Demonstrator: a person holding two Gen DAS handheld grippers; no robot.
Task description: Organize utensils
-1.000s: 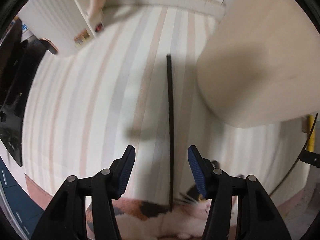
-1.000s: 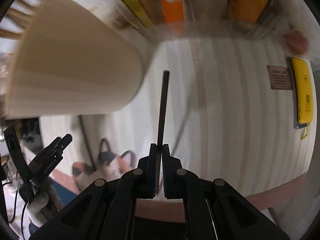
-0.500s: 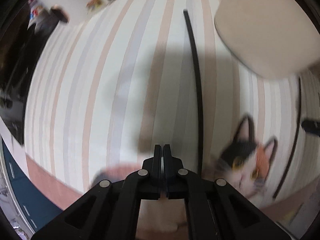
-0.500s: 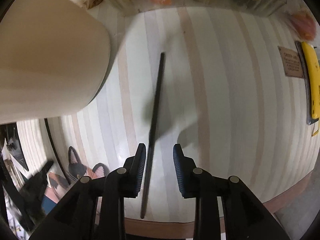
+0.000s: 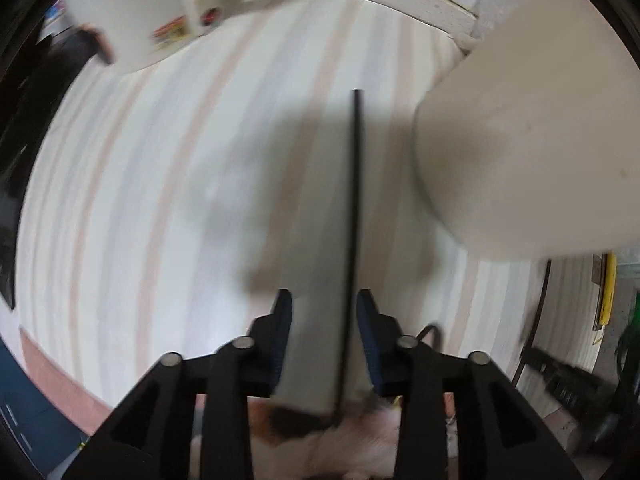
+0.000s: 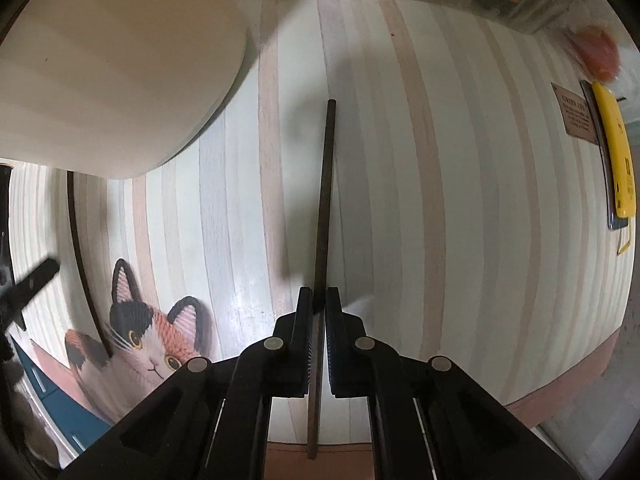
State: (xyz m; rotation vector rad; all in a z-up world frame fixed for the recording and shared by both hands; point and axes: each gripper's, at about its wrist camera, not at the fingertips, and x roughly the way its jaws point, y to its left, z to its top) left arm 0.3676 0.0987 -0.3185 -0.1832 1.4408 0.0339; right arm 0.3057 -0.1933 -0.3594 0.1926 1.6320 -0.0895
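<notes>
One chopstick [image 6: 323, 208] is clamped in the right hand-held gripper [image 6: 319, 304]; another [image 5: 353, 216] lies between the left's [image 5: 324, 300] spread fingers.

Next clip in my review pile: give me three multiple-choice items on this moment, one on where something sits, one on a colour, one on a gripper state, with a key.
1. In the right wrist view, where is the cat-face mat relative to the right hand-held gripper?
A. lower left of it
B. upper right of it
C. between its fingers

2. What colour is the flat device at the right edge of the striped table?
A. green
B. yellow
C. white

3. How does the left hand-held gripper stand with respect to its dark chopstick?
A. shut tight on it
B. open, fingers on either side of it
C. far from it, turned away

Key: A, the mat lies at the lower left of that frame; B, the device is plainly yellow; C is out and B holds, since a gap shows between the blue pads with the stick passing through it.
</notes>
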